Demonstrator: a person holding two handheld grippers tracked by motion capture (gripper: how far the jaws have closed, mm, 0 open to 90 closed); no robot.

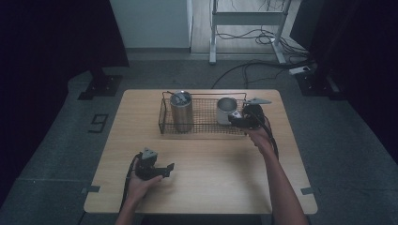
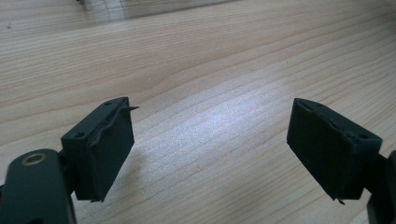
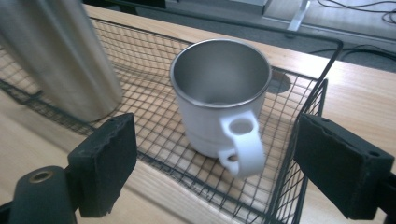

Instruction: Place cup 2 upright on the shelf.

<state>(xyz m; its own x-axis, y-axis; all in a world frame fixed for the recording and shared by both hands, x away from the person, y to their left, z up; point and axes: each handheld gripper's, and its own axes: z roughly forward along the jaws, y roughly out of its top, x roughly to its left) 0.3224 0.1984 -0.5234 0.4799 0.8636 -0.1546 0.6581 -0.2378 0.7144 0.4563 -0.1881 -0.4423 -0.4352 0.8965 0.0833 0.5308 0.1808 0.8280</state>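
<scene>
White mug (image 3: 219, 102) sits in the wire basket (image 3: 303, 93) beside a tall steel cup (image 3: 60, 56) (handle facing us); right gripper (image 3: 212, 161) jaws gape before it; left gripper (image 2: 210, 149) rests on the worktop (image 2: 210, 56), jaws apart.

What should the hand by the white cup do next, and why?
Probably ease the right gripper forward until the mug's handle sits between its open jaws, then close. The mug stands upright in the wire basket, handle facing the gripper.

The tall steel cylinder (image 3: 60, 56) is blurred and cut off by the top edge, perhaps a tumbler.
</scene>
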